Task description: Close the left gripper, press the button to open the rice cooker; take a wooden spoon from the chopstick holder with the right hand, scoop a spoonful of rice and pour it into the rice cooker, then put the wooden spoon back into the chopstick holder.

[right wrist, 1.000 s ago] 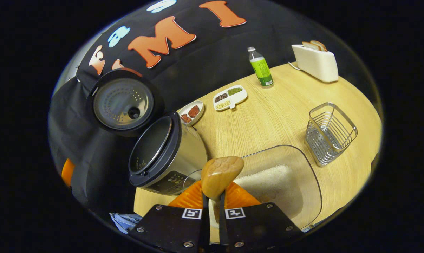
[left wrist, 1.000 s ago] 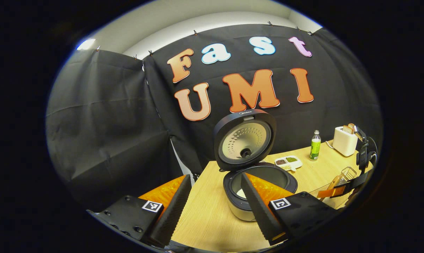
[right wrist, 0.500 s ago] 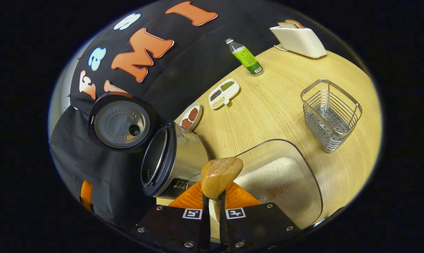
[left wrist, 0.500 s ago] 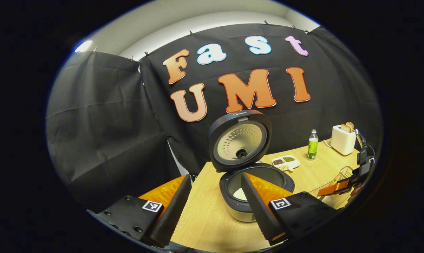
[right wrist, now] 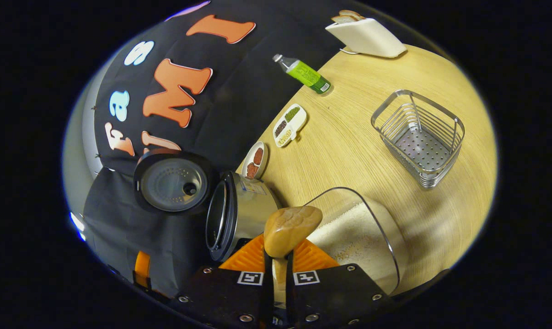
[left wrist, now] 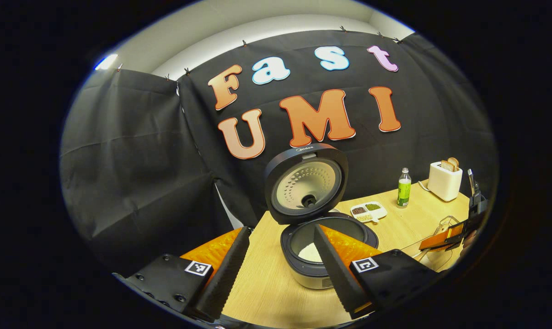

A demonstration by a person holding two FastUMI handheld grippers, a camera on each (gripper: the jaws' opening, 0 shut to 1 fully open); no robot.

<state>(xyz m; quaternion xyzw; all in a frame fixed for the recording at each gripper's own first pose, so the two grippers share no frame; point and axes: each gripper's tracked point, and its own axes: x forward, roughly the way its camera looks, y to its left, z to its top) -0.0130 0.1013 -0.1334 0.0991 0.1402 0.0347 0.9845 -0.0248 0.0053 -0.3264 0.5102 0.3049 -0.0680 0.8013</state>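
one wooden spoon point(right wrist: 292, 224) clamped in right gripper point(right wrist: 276, 274); left gripper point(left wrist: 280, 269) wide; one rice cooker point(left wrist: 324, 242) open.

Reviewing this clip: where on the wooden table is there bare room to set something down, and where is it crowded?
Bare wood lies between the wire chopstick holder, the green bottle and the white divided dish, and again between that holder and the clear rice container. It is crowded by the open silver rice cooker, where the small red-filled dish and the container press close.

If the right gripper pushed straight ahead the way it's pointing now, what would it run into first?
Probably the clear rice container: the right gripper, shut on the wooden spoon, aims over its rim, with the rice cooker just beside. Depth is uncertain.
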